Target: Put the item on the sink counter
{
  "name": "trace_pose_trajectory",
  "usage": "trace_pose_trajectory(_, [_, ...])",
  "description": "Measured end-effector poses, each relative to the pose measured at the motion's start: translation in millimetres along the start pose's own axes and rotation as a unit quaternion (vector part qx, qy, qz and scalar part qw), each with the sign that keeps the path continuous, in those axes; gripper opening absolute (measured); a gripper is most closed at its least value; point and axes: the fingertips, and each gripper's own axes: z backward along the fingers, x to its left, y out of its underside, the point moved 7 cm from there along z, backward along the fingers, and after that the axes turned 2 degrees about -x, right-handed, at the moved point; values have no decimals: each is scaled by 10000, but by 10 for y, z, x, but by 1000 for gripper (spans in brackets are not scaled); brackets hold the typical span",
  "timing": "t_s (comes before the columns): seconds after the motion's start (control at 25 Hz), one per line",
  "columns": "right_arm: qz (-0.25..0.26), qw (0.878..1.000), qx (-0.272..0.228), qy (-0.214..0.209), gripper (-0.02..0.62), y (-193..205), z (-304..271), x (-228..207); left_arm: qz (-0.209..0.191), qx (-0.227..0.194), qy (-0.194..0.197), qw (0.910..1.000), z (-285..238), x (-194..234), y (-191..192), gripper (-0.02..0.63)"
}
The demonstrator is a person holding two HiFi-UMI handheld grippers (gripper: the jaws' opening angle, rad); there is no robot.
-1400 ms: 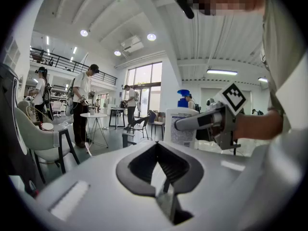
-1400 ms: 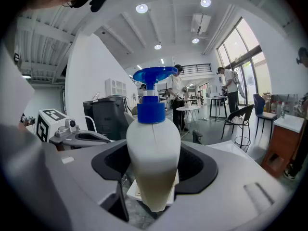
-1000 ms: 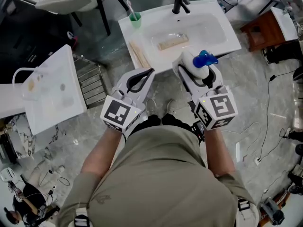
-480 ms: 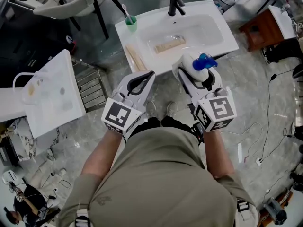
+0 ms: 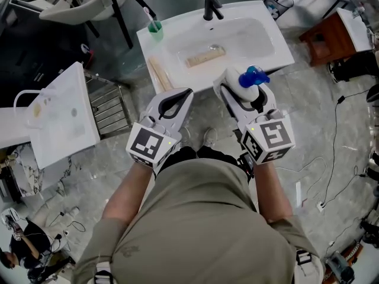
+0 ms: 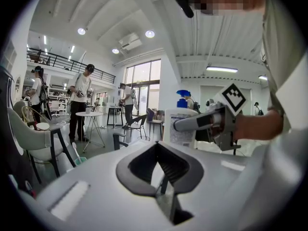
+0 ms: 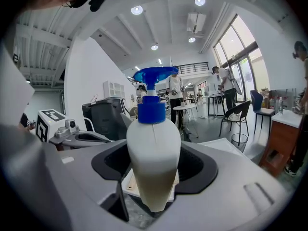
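A white spray bottle with a blue trigger head (image 5: 251, 76) is clamped upright in my right gripper (image 5: 238, 86), just in front of the white sink counter (image 5: 284, 47). In the right gripper view the bottle (image 7: 153, 158) fills the middle and the right gripper (image 7: 153, 163) is shut on its body. My left gripper (image 5: 187, 92) hangs beside it at the counter's front edge, shut with nothing in it. From the left gripper view, its jaws (image 6: 159, 150) meet and the bottle (image 6: 180, 127) stands to the right.
On the counter are a black faucet (image 5: 211, 6), a green cup with a toothbrush (image 5: 155, 28), wooden sticks (image 5: 158, 74) and a wooden piece (image 5: 205, 57) in the basin. A white table (image 5: 62, 120) and metal rack (image 5: 110, 103) stand left, a wooden stool (image 5: 330, 38) right, cables (image 5: 333, 158) on the floor.
The sink counter has slid a little left and up in the head view. Both grippers keep their places in front of the body, and the bottle stays clamped.
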Motion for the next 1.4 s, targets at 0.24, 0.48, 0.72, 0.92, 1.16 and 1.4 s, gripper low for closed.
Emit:
trace_pose_trajectory(0.24, [-12, 10000, 18, -93, 281, 24, 49, -260, 31, 12, -39, 10000, -274, -143, 0, 5])
trace_pose_trajectory(0.48, [-41, 9999, 33, -121, 281, 50, 103, -522, 16, 33, -61, 10000, -513, -250, -4, 5])
trace_pose_trajectory(0.72, [-69, 9999, 61, -130, 281, 67, 86, -714, 32, 59, -71, 10000, -690, -275, 0, 5])
trace_pose_trajectory(0.92, [-92, 9999, 87, -110, 281, 68, 50, -840, 62, 89, -47, 9999, -816, -263, -3, 5])
trace_pose_trajectory(1.16, [-136, 9998, 131, -47, 281, 96, -34, -978, 108, 140, 29, 9998, -972, -198, 29, 5])
trace_pose_trajectory(1.4, [-182, 9997, 184, 50, 281, 115, -163, -1097, 66, 213, 26, 9997, -1115, -31, 15, 5])
